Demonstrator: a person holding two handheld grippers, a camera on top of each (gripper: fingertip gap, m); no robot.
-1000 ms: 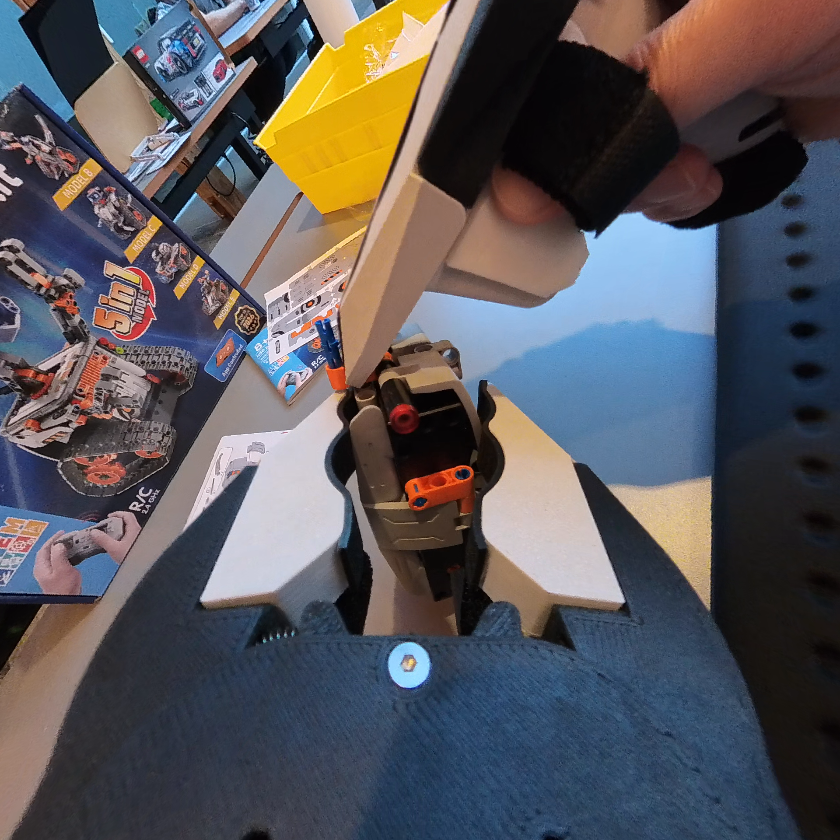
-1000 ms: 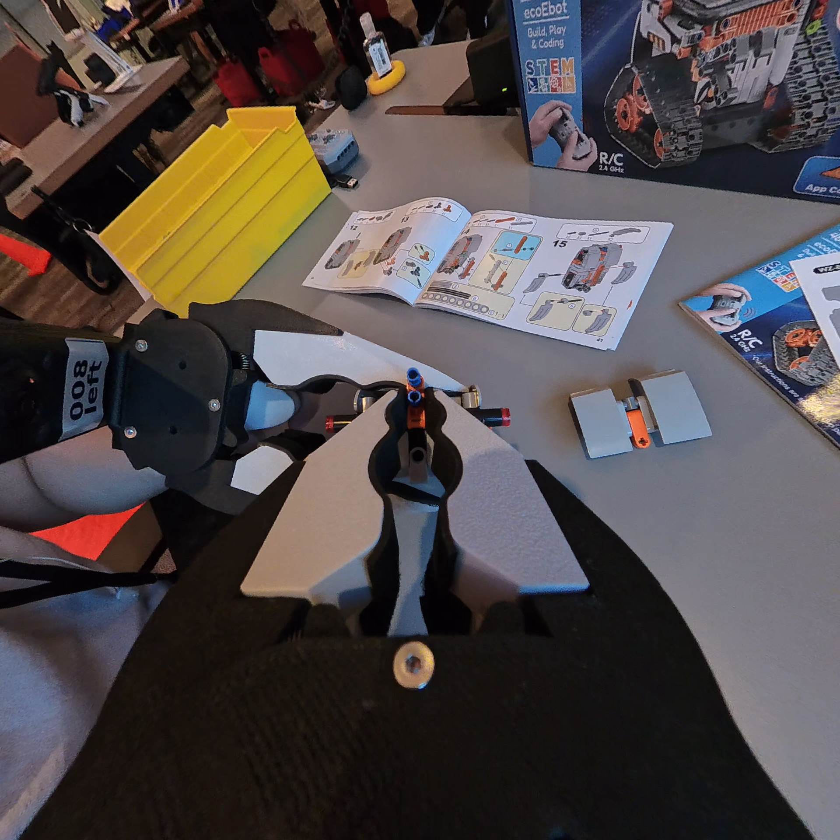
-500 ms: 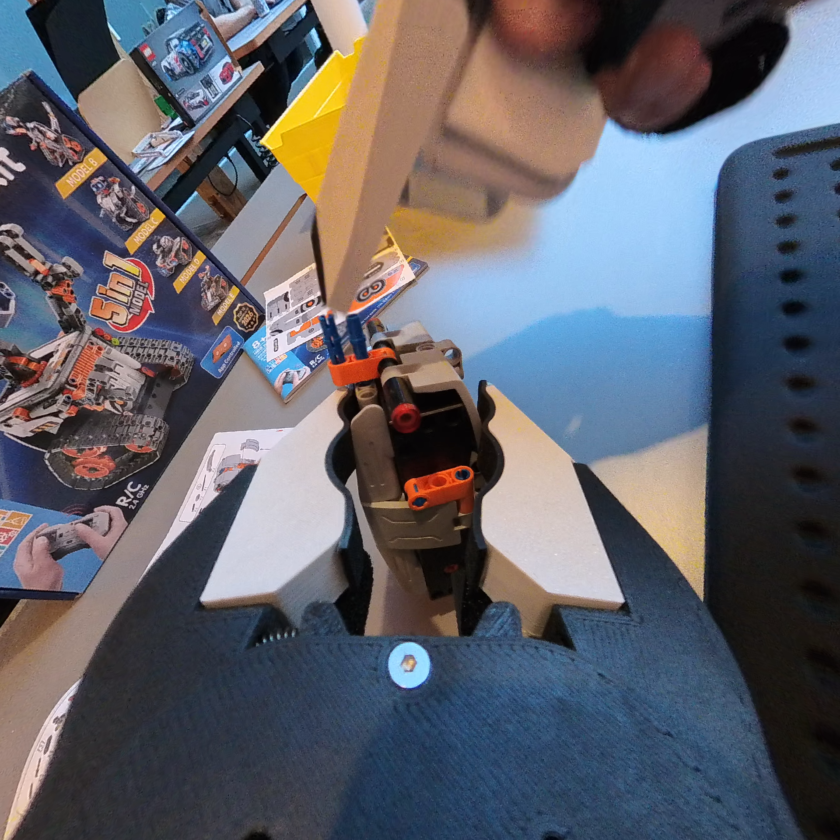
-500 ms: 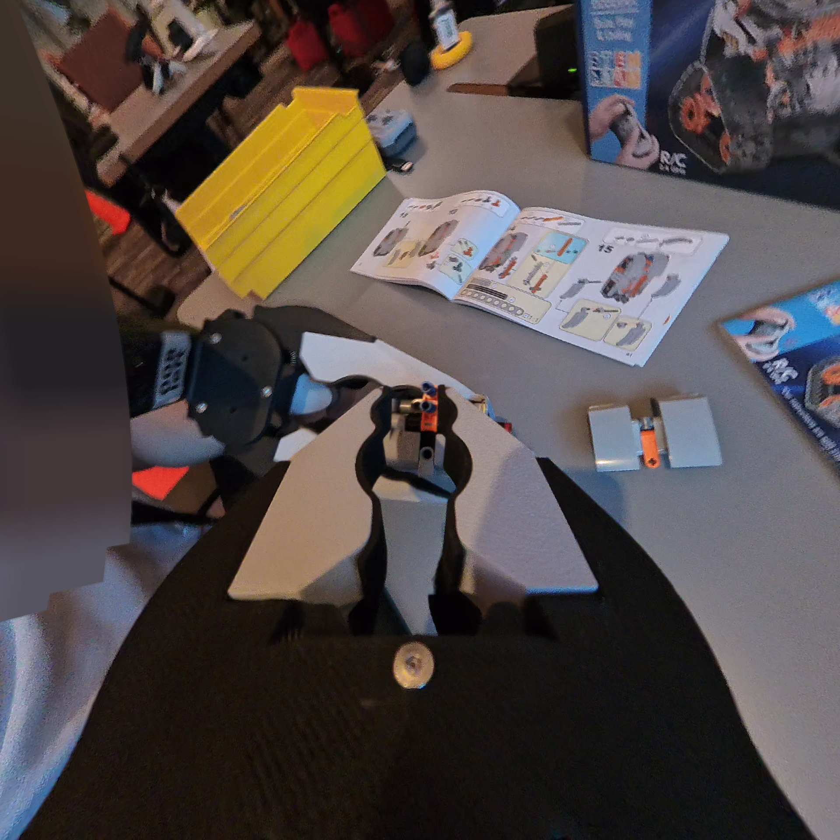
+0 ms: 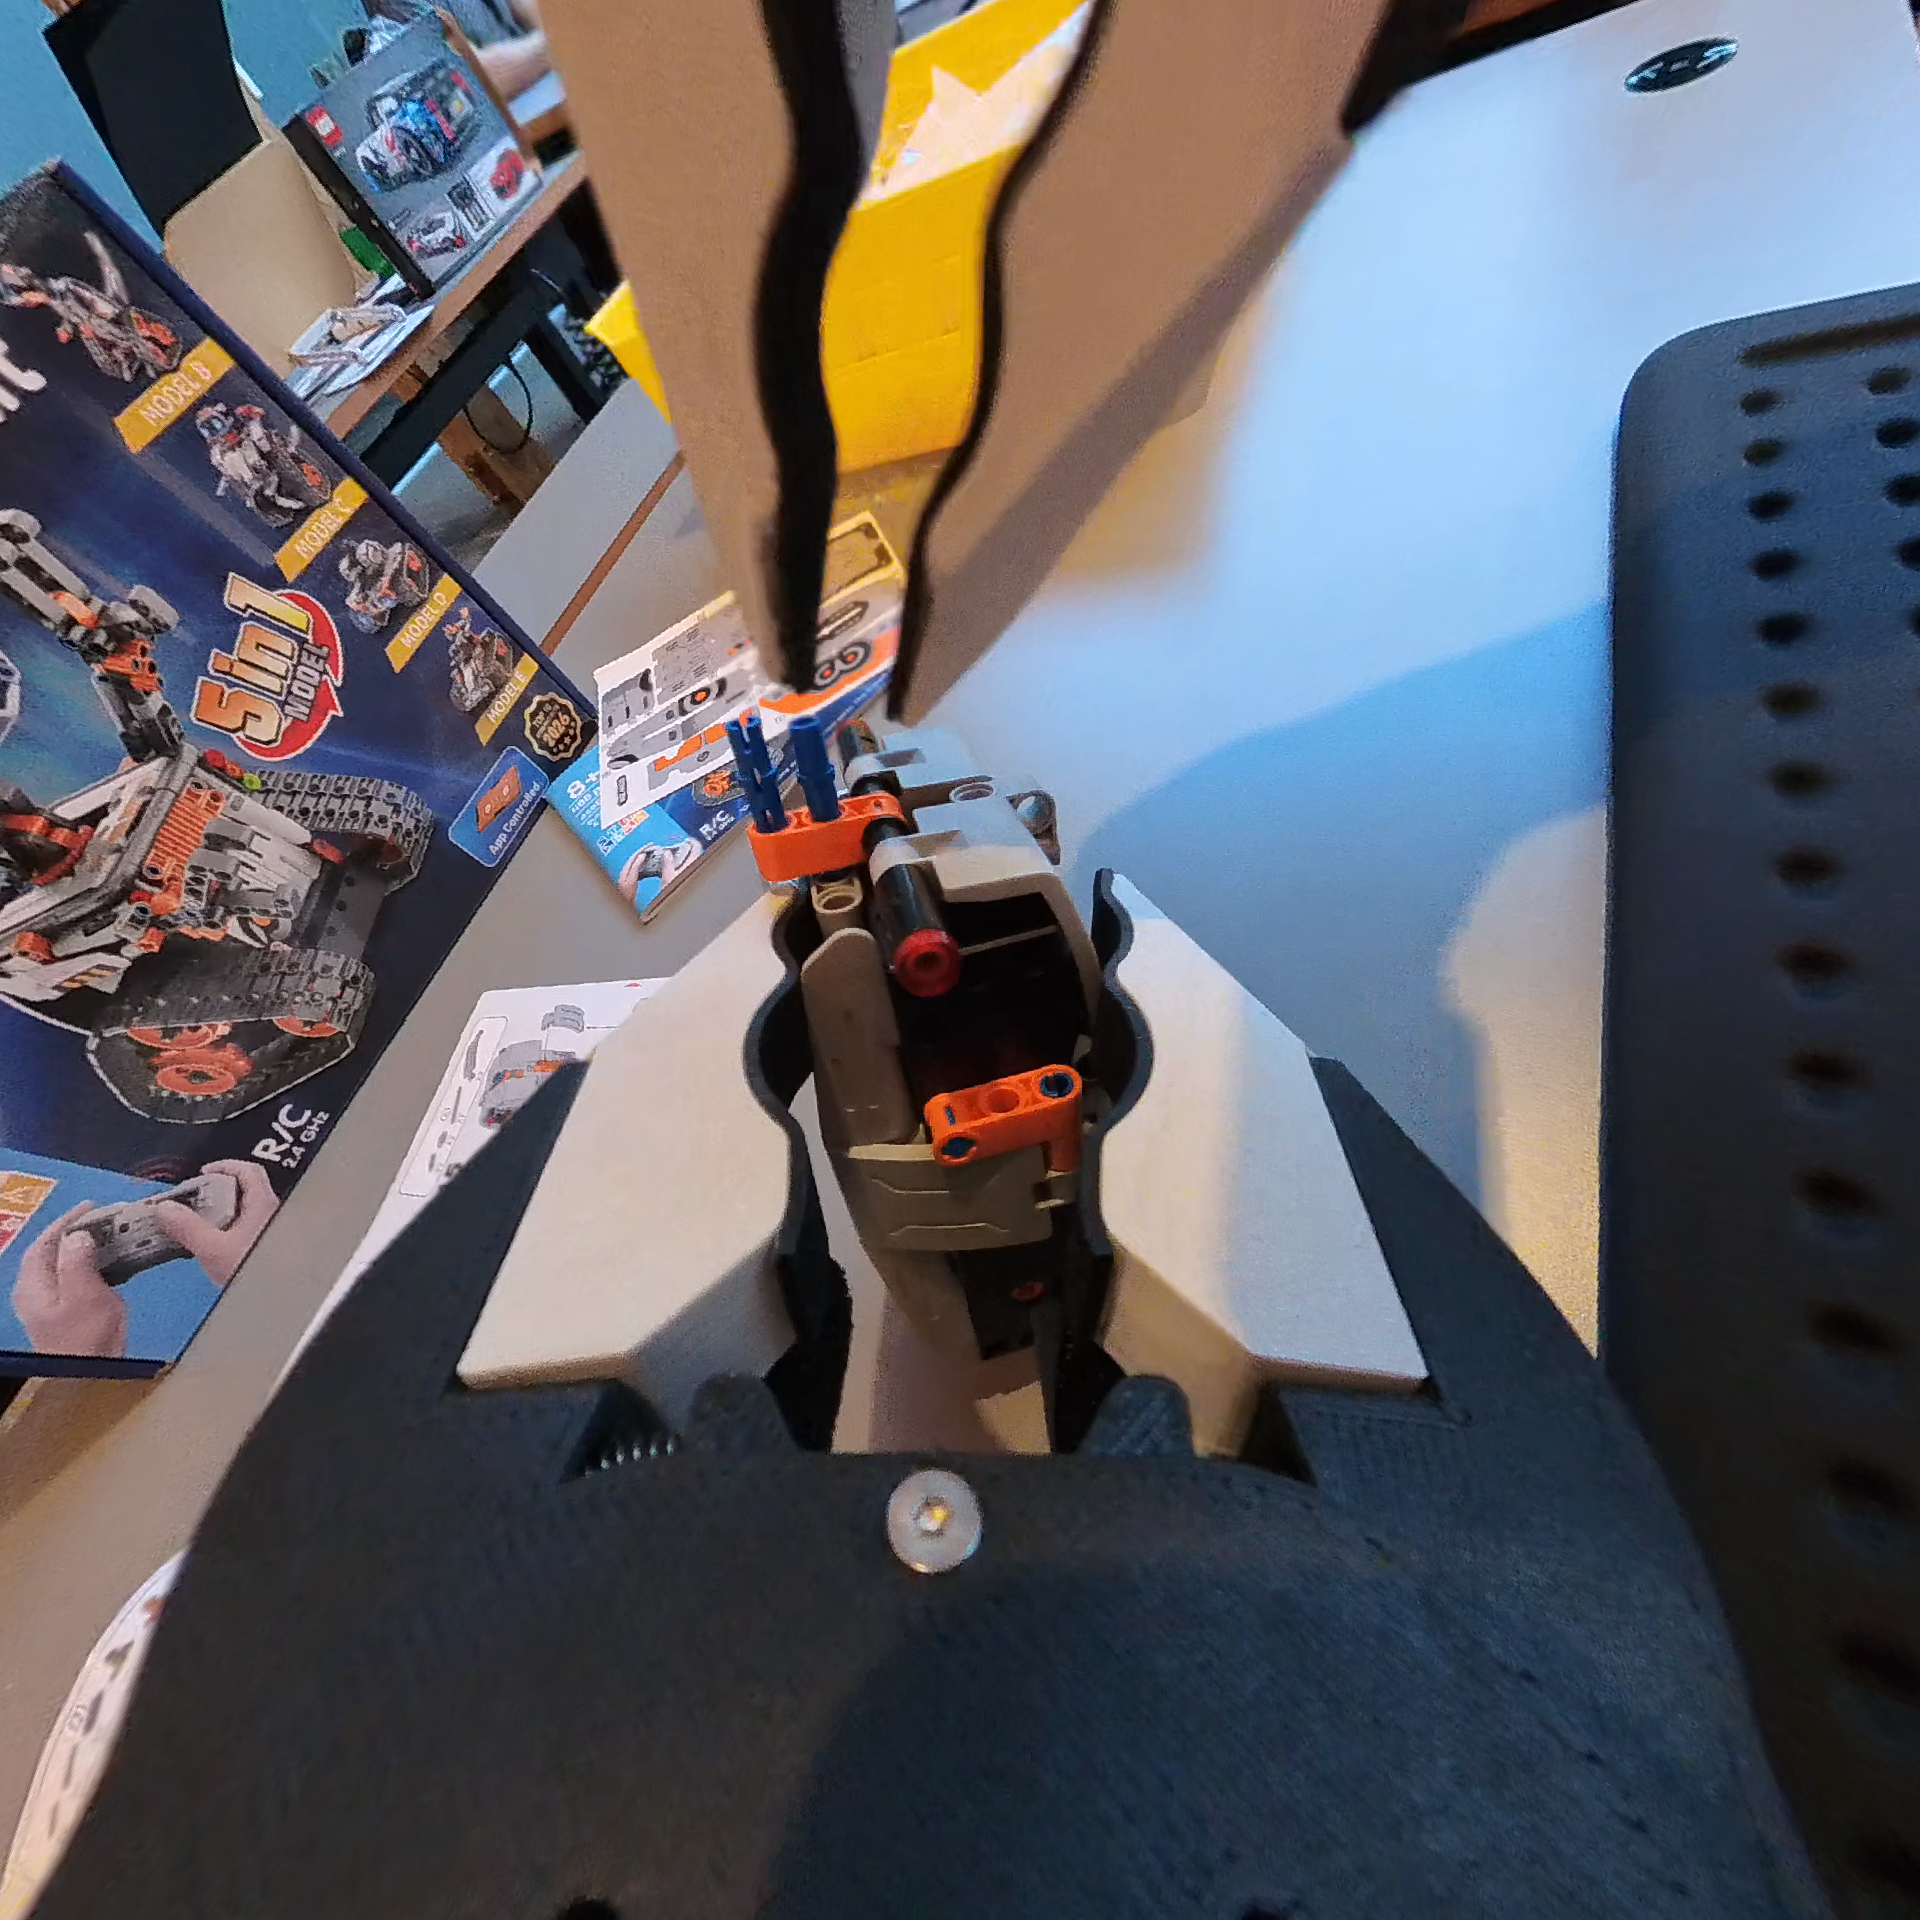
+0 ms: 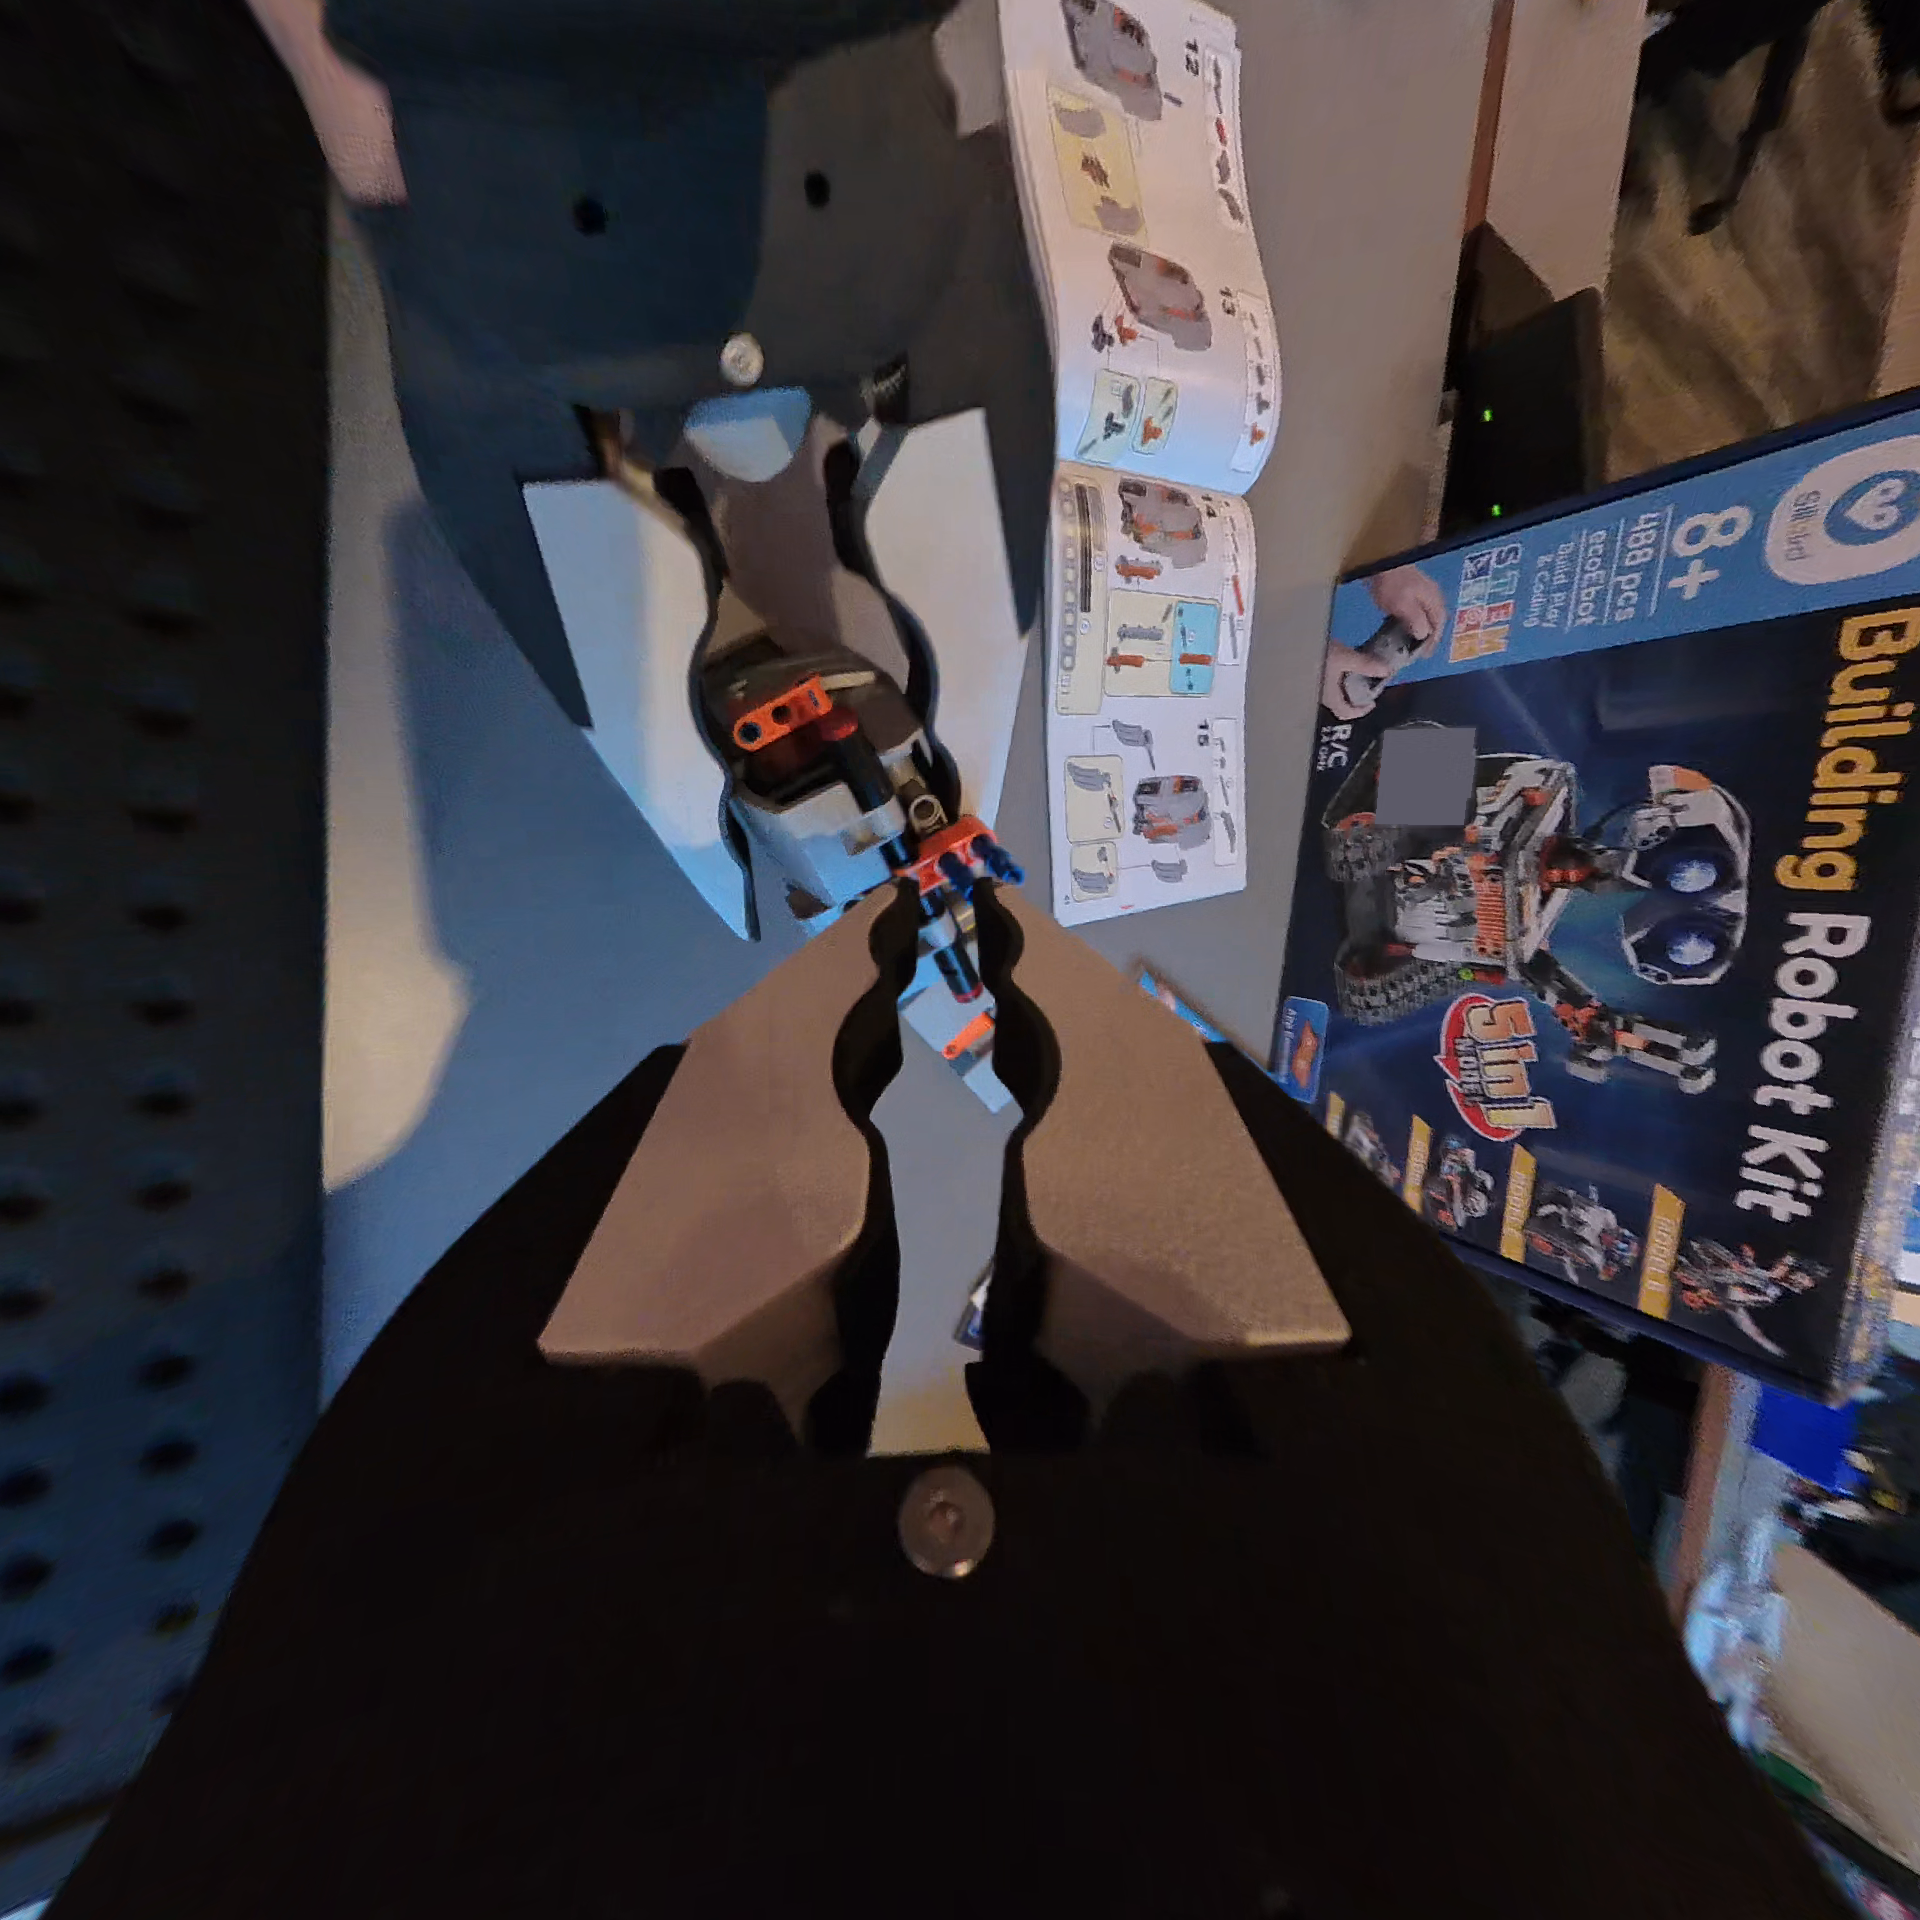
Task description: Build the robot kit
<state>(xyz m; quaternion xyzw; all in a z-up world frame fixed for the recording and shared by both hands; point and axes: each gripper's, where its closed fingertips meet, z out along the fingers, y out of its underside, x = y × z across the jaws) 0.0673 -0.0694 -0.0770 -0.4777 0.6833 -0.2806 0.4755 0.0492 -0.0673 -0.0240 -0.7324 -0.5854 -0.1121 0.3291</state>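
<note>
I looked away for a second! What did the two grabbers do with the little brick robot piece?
The right hand-held gripper let go of the orange piece with blue pins, swung above the brick assembly, and now points down at those pins, slightly open. The left hand-held gripper stayed clamped on the assembly. The kit box and open booklet haven't moved.

My left gripper (image 5: 940,1049) held the brick assembly (image 5: 935,1039) between its fingers, above the table (image 5: 1299,644). My right gripper (image 5: 847,686) stood just over the assembly's far end, its jaws apart, close to the two pins (image 5: 779,774) that stuck up there. To the left of the assembly the kit box (image 5: 208,779) stood on the table. An open instruction booklet (image 6: 1153,499) lay between the assembly and the box. A bin (image 5: 904,312) was behind the assembly, far back.
</note>
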